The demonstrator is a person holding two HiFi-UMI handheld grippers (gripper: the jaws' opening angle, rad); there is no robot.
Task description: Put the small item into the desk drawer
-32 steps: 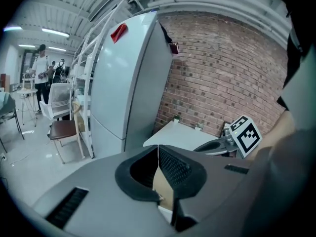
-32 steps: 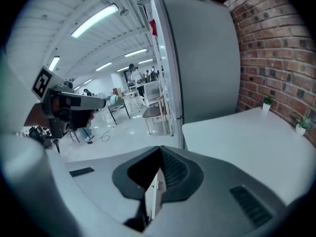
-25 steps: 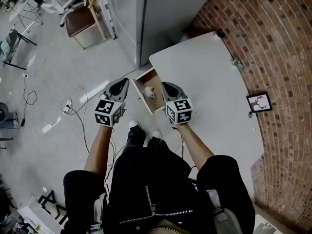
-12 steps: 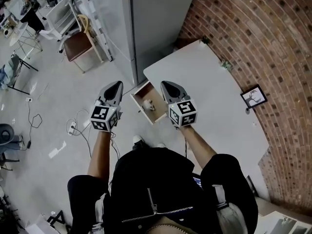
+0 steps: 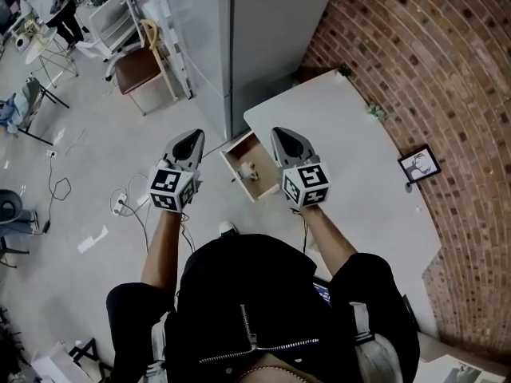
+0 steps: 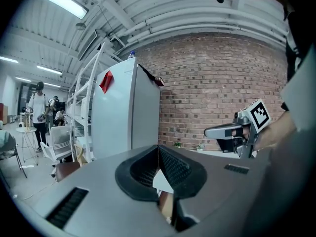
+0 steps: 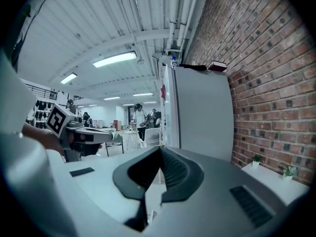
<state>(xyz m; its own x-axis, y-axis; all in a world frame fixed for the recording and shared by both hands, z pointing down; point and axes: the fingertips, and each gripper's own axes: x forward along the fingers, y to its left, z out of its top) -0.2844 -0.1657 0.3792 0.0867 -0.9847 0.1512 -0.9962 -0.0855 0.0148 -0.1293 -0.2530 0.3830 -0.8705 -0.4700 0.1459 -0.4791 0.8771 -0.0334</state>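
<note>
A wooden desk drawer [image 5: 236,156] is shown pulled open from the near edge of a white desk [image 5: 343,134], and only the head view shows it. One thing is contained in it: the small item [image 5: 249,170], a pale lump lying on the drawer's floor near the middle (its shape is too small to be made out).

At the drawer's left, the left gripper [image 5: 194,136] is held above the grey floor. At its right, the right gripper [image 5: 281,134] is held by the desk's edge. Both are apart from the item.

What the head view cannot settle is given by the gripper views. In the left gripper view, the ribbed black jaws are pressed together with nothing between them. A white refrigerator [image 6: 126,115] bearing a red tag [image 6: 105,81] is seen beyond, against a brick wall [image 6: 212,83]. In the right gripper view, the jaws are likewise closed and empty, and two small potted plants [image 7: 256,158] are seen on the desk.
</note>
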